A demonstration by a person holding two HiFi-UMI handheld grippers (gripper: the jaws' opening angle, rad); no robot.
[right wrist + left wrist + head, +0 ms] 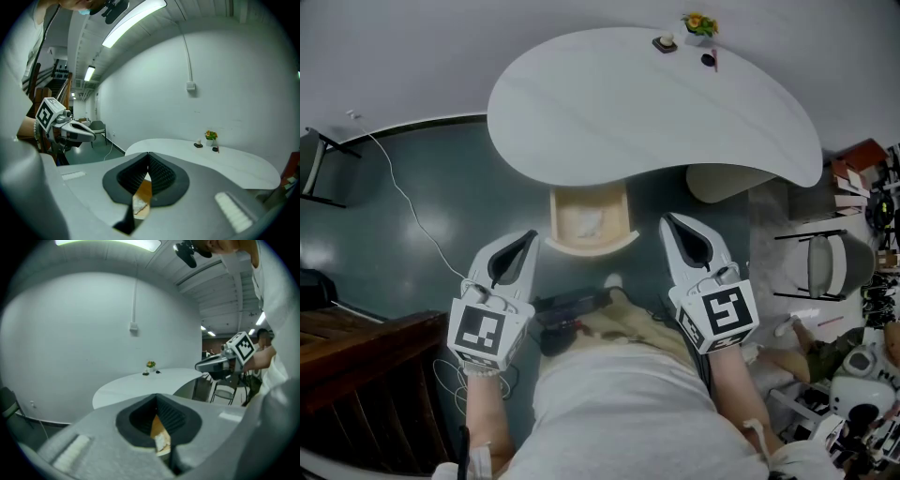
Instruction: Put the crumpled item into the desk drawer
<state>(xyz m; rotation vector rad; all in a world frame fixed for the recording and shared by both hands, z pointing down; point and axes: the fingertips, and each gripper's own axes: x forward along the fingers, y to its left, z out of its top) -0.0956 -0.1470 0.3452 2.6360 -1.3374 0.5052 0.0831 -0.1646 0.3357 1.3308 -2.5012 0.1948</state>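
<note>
**Item location.** The crumpled item (591, 222) lies on the floor of the drawer (590, 247), about mid-way across it. The drawer stands pulled out from under the near edge of the table (609, 103). I judge the placing done. Only pushing the drawer in would remain, if that is wanted.

**Gripper state.**
- The left gripper (531, 234) is clenched, tips touching, with nothing held. It hangs just left of the drawer front.
- The right gripper (667, 218) is likewise clenched and empty, just right of the drawer front.
- In each gripper view I see the drawer and the item through the hollow behind the tips. They lie beyond the jaws, not in them.

**Handling.** I judge the item to be light, soft and crushable, probably paper or tissue, though I cannot tell the material.
- It should not break, but a loose pinch may let it spring free.
- If I must lift it again, I take a raised fold on its top with a firm pinch.
- I keep the tips clear of the drawer walls.

**Count.**
- Crumpled item: one.
- Drawer: one.
- Table: one.
- Grippers: two.
- On the table, well beyond the drawer: one small potted plant (700, 23), with two small dark objects beside it that I cannot identify.
</note>
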